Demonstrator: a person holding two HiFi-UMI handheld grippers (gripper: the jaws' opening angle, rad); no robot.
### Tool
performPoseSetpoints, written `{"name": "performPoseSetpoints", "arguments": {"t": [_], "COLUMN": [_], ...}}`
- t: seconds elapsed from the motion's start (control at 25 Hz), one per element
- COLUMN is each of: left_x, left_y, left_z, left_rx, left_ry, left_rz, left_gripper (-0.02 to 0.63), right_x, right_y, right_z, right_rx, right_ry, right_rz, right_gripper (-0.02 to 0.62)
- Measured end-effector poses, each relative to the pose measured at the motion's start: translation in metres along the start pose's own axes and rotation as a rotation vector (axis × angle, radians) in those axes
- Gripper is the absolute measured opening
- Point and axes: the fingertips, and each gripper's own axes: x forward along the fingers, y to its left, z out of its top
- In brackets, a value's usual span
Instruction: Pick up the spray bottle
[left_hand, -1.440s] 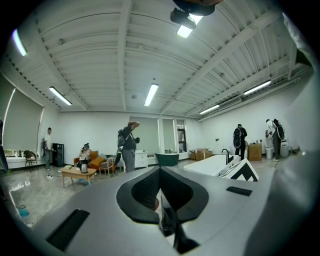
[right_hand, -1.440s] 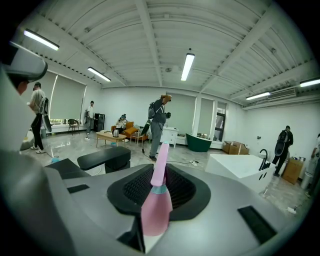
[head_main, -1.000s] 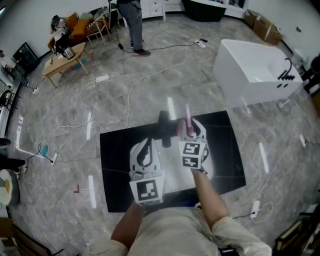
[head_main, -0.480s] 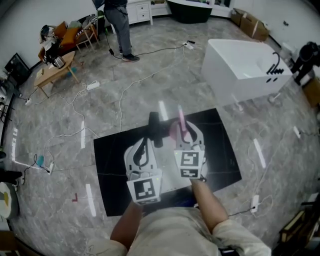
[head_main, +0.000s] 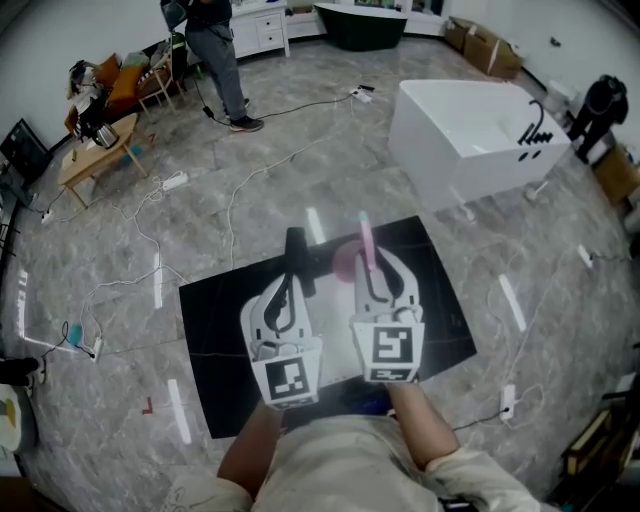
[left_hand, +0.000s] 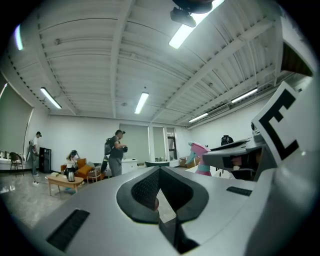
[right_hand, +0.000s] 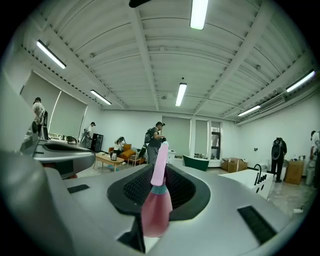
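A: Closest in, what's changed?
B: The right gripper (right_hand: 161, 176), pads clamped on the pink spray bottle (right_hand: 156, 210), has come up toward the head camera. A second ago it sat lower, nearer the black mat (head_main: 440, 320). Same grip throughout.
A: And the left gripper (left_hand: 159, 172)?
B: Beside it, about where it was, jaw tips together on nothing.
A: So the bottle's off the mat?
B: Yes, held in the air above it, spray head uppermost.
A: Farther out?
B: A white bathtub (head_main: 460, 130) past the mat's right corner. A standing person (head_main: 210, 50) by the far wall, now nearer the picture's left.
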Motion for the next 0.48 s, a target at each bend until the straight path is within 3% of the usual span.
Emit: {"name": "performPoseSetpoints", "arguments": {"t": [0.32, 0.48], "left_x": [-0.005, -0.008], "left_y": [0.0, -0.001], "left_z": [0.008, 0.012], "left_rx": [-0.01, -0.008], "left_ry": [-0.004, -0.014], "left_rz": [-0.017, -0.027], "left_gripper": [0.002, 0.002], "right_x": [-0.034, -0.039], "right_y": [0.015, 0.023], "right_z": [0.023, 0.02], "right_rx": [0.027, 0.011], "right_ry": [-0.059, -0.035], "right_rz": [0.038, 0.049], "right_gripper": [0.083, 0.083]}}
